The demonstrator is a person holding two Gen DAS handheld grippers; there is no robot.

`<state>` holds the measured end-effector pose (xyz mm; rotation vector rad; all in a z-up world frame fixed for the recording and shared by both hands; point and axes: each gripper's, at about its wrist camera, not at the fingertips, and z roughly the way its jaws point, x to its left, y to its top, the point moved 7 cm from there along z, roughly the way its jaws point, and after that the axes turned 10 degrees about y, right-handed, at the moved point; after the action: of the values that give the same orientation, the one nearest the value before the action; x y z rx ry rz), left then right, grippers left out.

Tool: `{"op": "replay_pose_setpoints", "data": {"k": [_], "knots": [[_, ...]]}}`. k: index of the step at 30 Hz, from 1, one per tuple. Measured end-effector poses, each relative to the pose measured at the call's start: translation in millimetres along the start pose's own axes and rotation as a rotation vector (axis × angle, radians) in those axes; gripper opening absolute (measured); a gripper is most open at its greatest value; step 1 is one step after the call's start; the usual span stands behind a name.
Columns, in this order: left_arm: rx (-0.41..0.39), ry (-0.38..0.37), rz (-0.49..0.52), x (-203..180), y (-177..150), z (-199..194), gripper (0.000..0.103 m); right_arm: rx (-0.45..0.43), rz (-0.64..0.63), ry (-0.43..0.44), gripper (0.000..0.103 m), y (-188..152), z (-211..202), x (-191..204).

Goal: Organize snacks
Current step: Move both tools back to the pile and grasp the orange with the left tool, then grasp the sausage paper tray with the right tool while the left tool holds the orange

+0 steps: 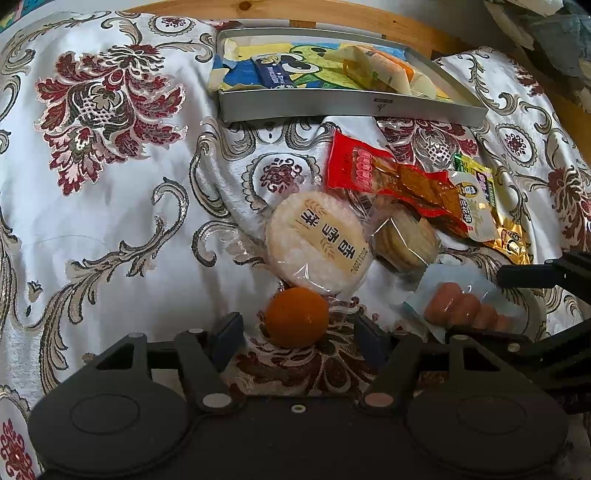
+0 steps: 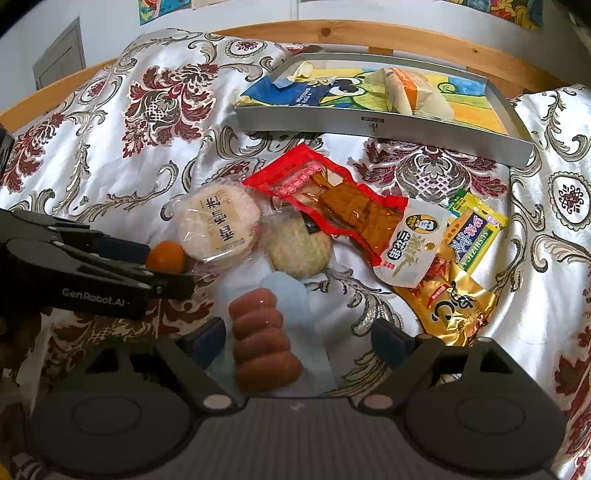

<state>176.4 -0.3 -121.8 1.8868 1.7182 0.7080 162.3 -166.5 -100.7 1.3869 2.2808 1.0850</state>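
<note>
A heap of snacks lies on a patterned cloth. My left gripper [image 1: 299, 334] is open with a small orange fruit [image 1: 297, 317] between its fingers, untouched on both sides. Behind the fruit sits a round rice cracker pack [image 1: 317, 243]. My right gripper [image 2: 299, 341] is open around a pack of sausages [image 2: 264, 339], whose clear wrapper spreads between the fingers. The left gripper [image 2: 173, 275] shows in the right wrist view beside the orange fruit [image 2: 166, 256]. A grey tray [image 2: 369, 123] at the back holds a few packets.
A red tofu snack pack [image 2: 340, 206], a white packet [image 2: 410, 251], a gold packet [image 2: 454, 306], a yellow sachet [image 2: 476, 229] and a round biscuit pack [image 2: 299, 247] lie right of centre. A wooden frame [image 2: 332, 33] runs behind the tray.
</note>
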Motion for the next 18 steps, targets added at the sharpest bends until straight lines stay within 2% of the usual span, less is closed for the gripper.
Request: {"op": "replay_pose_setpoints", "data": {"k": [6, 9, 13, 18], "knots": [[-0.004, -0.007, 0.005, 0.8, 1.1, 1.6, 0.056, -0.002, -0.002, 0.010, 0.090, 0.4, -0.3, 2.4], [-0.008, -0.010, 0.004, 0.2, 1.9, 2.4, 0.046, -0.008, -0.001, 0.016, 0.090, 1.2, -0.7, 2.5], [-0.020, -0.011, 0.016, -2.6, 2.0, 1.5, 0.039, -0.018, -0.004, 0.032, 0.090, 2.6, -2.2, 4.8], [-0.025, -0.019, 0.022, -3.0, 1.6, -0.1, 0.037, -0.009, -0.015, 0.050, 0.090, 1.7, -0.8, 8.7]]}}
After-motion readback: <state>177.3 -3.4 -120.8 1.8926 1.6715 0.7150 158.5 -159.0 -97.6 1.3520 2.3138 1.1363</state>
